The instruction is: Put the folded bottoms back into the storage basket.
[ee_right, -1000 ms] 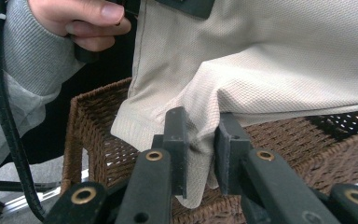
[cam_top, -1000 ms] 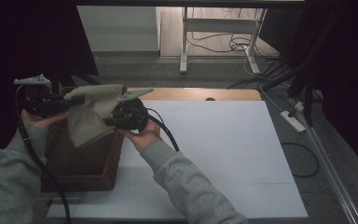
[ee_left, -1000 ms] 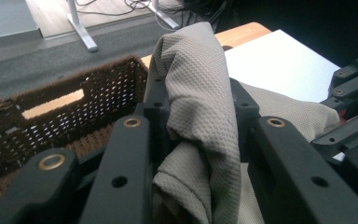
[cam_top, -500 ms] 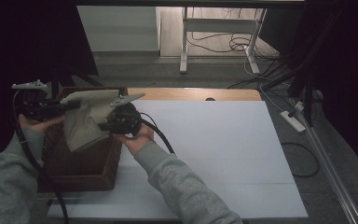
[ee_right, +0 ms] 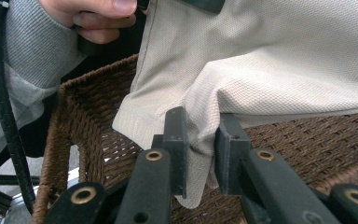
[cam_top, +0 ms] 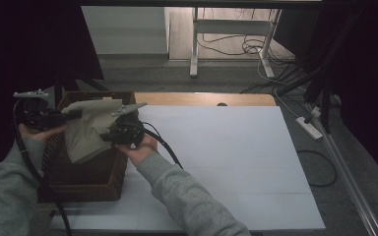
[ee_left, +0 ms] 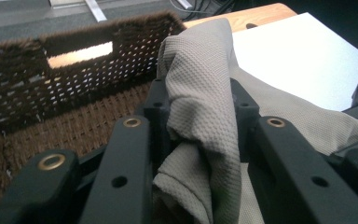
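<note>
- Both my claws pinch one beige textured cloth [cam_top: 86, 130]: left gripper [ee_left: 200, 116] clamps a bunched fold, right gripper [ee_right: 200, 140] nips its lower edge.
- It hangs between them above my dark brown woven wicker basket [cam_top: 83, 174] at the white table's [cam_top: 236, 157] left edge.

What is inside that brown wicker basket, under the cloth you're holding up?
Under the cloth, held by the left tongs and right tongs, the basket shows bare woven floor and walls. The part directly beneath the hanging cloth is covered, so anything there cannot be seen.
</note>
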`<state>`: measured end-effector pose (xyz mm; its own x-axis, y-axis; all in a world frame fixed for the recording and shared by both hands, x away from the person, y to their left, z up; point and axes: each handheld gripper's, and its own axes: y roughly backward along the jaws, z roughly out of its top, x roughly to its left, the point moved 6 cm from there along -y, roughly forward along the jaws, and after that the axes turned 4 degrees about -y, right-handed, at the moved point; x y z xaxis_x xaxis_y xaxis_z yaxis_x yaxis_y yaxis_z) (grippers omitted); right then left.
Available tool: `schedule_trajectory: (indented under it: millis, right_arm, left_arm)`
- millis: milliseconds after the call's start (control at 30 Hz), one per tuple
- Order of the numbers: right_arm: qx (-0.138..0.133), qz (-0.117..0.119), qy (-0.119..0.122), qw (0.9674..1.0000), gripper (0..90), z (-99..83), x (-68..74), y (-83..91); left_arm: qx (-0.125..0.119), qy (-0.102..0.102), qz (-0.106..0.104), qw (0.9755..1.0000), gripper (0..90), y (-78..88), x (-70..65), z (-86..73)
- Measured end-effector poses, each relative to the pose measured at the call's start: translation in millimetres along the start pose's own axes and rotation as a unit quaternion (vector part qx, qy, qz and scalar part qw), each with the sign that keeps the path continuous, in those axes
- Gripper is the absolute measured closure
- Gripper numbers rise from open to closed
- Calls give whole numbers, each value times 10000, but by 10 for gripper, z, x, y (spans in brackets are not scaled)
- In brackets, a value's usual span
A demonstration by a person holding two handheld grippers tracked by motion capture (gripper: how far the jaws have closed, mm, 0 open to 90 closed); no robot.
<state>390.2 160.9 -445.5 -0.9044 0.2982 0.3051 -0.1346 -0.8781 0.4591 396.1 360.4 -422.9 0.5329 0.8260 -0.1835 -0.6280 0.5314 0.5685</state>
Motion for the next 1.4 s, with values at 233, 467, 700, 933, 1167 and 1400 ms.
schedule_trajectory:
  millis: [233, 467, 700, 933, 1167, 1400]
  right_arm:
    - [102, 24, -10, 9999, 766, -65, 19, -128]
    - [218, 36, -41, 9997, 766, -133, 30, -223]
    - [269, 47, -58, 9996, 766, -162, 48, -286]
    - [335, 43, -70, 9994, 764, -184, 69, -334]
    - [366, 35, -58, 9993, 763, -188, 92, -367]
    - [384, 50, -41, 9992, 762, -193, 112, -394]
  left_arm:
    - [110, 132, 45, 9998, 679, -68, 109, -115]
    - [209, 221, 96, 9995, 679, -148, 180, -165]
    - [300, 264, 187, 9990, 678, -191, 236, -185]
    - [384, 313, 234, 9985, 678, -213, 276, -209]
    - [437, 359, 268, 9980, 678, -214, 309, -233]
    - [471, 369, 278, 9978, 678, -220, 319, -252]
